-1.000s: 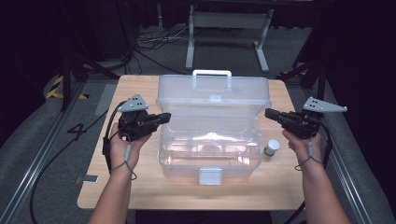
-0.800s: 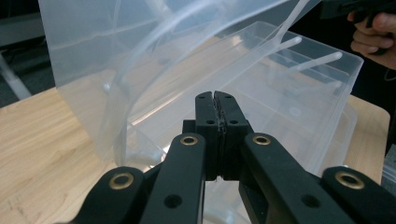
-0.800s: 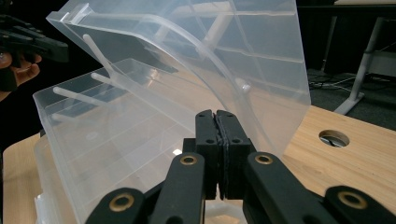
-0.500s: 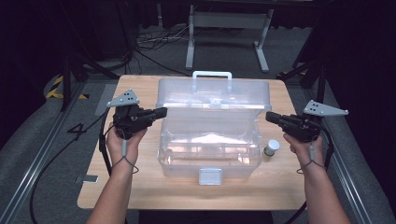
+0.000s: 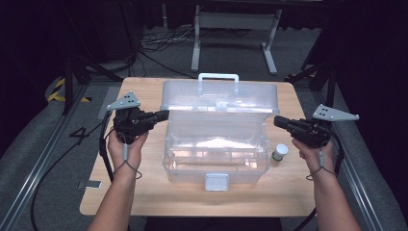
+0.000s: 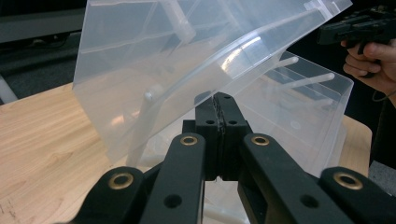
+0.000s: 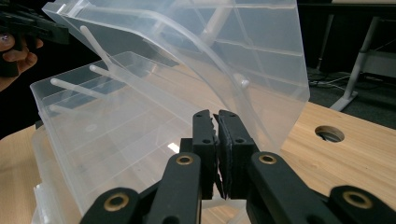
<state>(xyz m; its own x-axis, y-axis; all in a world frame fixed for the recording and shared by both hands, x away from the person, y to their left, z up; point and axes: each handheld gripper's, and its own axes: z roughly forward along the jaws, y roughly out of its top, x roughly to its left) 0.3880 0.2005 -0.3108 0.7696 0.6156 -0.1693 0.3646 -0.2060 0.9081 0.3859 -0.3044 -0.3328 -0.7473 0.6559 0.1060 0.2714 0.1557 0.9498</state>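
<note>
A clear plastic storage box [image 5: 216, 149] stands in the middle of the wooden table [image 5: 144, 192]. Its lid [image 5: 219, 96] is raised and leans back, with a white handle [image 5: 219, 77] at the far edge. My left gripper [image 5: 166, 114] hovers at the box's left wall, shut and holding nothing; its pads [image 6: 218, 100] point at the lid [image 6: 163, 60]. My right gripper [image 5: 276, 120] hovers at the box's right wall, pads [image 7: 217, 116] almost together. Its jaws have just been opening by a hair, with nothing between them.
A small round jar [image 5: 279, 152] with a white cap stands on the table by the box's right front corner. The box's white latch [image 5: 216, 182] faces me. A cable hole [image 7: 329, 134] is cut in the tabletop. Dark floor, cables and a stand lie beyond.
My left gripper has drifted slightly toward the far side of the table. The right gripper, box and lid keep their places.
</note>
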